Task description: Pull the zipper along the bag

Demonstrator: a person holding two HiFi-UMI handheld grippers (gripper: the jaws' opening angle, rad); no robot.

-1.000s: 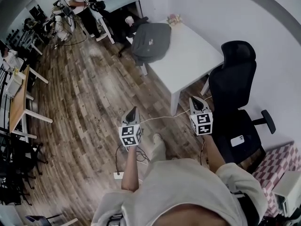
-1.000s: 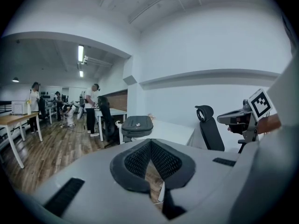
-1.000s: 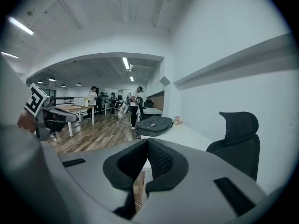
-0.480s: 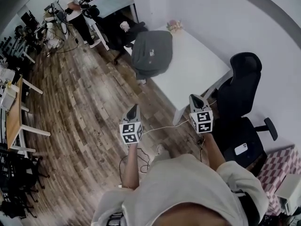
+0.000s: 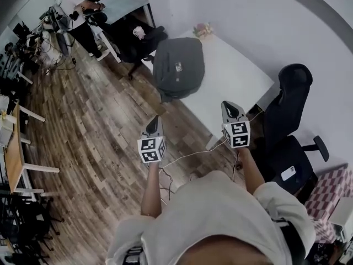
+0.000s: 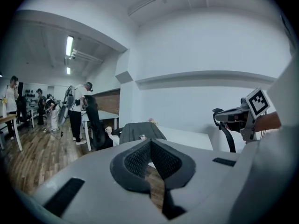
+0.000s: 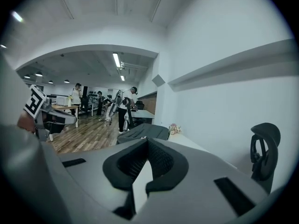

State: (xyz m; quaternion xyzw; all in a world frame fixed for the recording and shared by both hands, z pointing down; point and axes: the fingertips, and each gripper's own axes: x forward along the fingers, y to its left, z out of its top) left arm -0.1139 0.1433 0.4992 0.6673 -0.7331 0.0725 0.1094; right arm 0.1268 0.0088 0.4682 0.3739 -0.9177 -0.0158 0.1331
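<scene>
- Bag (image 5: pixel 178 68): dark grey, on the white table (image 5: pixel 242 84), at its left end, overhanging the edge.
- Left gripper (image 5: pixel 154 120): jaws pressed together, nothing between them; held above the floor, apart from the table.
- Right gripper (image 5: pixel 228 106): jaws together, empty; near the table's near corner.
- Office chair (image 5: pixel 292 142): black, beside the table's right edge.
</scene>
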